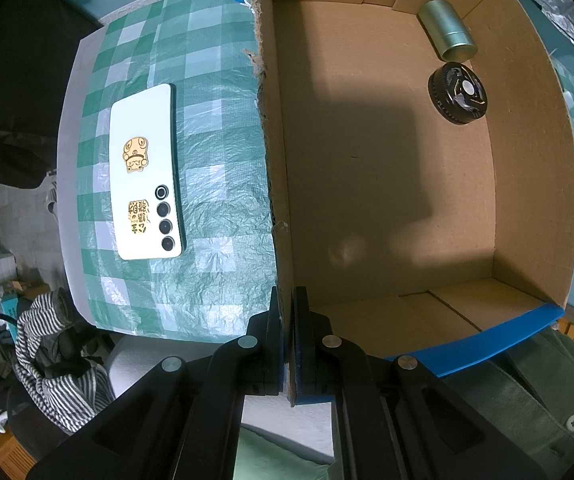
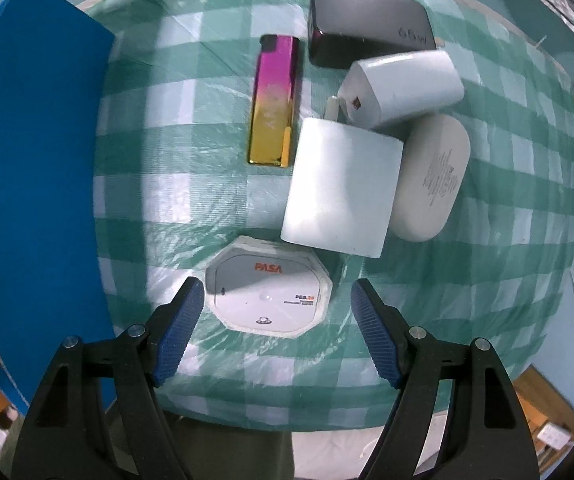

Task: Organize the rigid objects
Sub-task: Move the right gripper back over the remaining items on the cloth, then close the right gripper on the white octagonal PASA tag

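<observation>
My left gripper (image 1: 289,312) is shut on the near left wall of an open cardboard box (image 1: 277,184). Inside the box lie a green metal cylinder (image 1: 447,30) and a black round fan-like disc (image 1: 458,93) at the far right. A white phone (image 1: 149,174) lies face down on the checked cloth left of the box. My right gripper (image 2: 275,312) is open, its jaws on either side of a white octagonal PASA case (image 2: 269,292). Beyond it lie a white square charger (image 2: 341,188), a pink-gold lighter (image 2: 275,100), a white adapter (image 2: 403,86), a white oval case (image 2: 433,178) and a dark power brick (image 2: 369,20).
The box's blue outer wall (image 2: 35,184) stands at the left of the right wrist view. A green checked tablecloth (image 1: 215,216) covers the table. Striped fabric (image 1: 55,364) and clutter lie below the table's left edge.
</observation>
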`<state>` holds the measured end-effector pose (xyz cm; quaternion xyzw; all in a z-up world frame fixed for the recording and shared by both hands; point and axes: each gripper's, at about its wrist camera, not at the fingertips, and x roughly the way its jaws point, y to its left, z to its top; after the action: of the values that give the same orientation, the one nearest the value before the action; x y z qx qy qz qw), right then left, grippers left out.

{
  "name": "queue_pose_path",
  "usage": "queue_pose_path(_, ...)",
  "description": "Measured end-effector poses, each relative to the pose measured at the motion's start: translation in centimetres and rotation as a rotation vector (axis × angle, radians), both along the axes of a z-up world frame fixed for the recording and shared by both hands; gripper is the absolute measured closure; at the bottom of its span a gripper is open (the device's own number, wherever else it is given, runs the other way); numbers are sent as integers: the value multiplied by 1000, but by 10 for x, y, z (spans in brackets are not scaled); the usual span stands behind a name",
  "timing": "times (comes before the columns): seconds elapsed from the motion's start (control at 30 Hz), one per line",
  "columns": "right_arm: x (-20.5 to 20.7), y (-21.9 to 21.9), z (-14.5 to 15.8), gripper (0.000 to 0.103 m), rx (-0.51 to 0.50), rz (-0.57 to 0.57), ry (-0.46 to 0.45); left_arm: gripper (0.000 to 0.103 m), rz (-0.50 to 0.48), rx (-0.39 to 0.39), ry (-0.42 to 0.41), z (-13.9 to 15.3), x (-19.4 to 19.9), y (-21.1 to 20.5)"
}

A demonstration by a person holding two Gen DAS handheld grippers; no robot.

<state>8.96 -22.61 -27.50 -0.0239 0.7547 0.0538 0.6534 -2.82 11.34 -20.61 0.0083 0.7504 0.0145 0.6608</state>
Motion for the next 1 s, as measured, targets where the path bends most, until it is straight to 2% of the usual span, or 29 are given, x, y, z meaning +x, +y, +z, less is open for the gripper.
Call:
queue_pose_path(0.23,9,-3,-11,27,17,-33,9,99,2,-1,1,0,0,0)
queue_pose_path(0.6,16,10,-30,28,-24,-16,12,99,1,-2,3,-1,1,1)
queue_pose_path(0.9,8,9,-34,32,-36,12,-7,99,1,-2,3,-1,2,1)
queue_pose_path(1.0,5,14,-27,32,-41,41,-13,99,2,-1,4,-1,2,1)
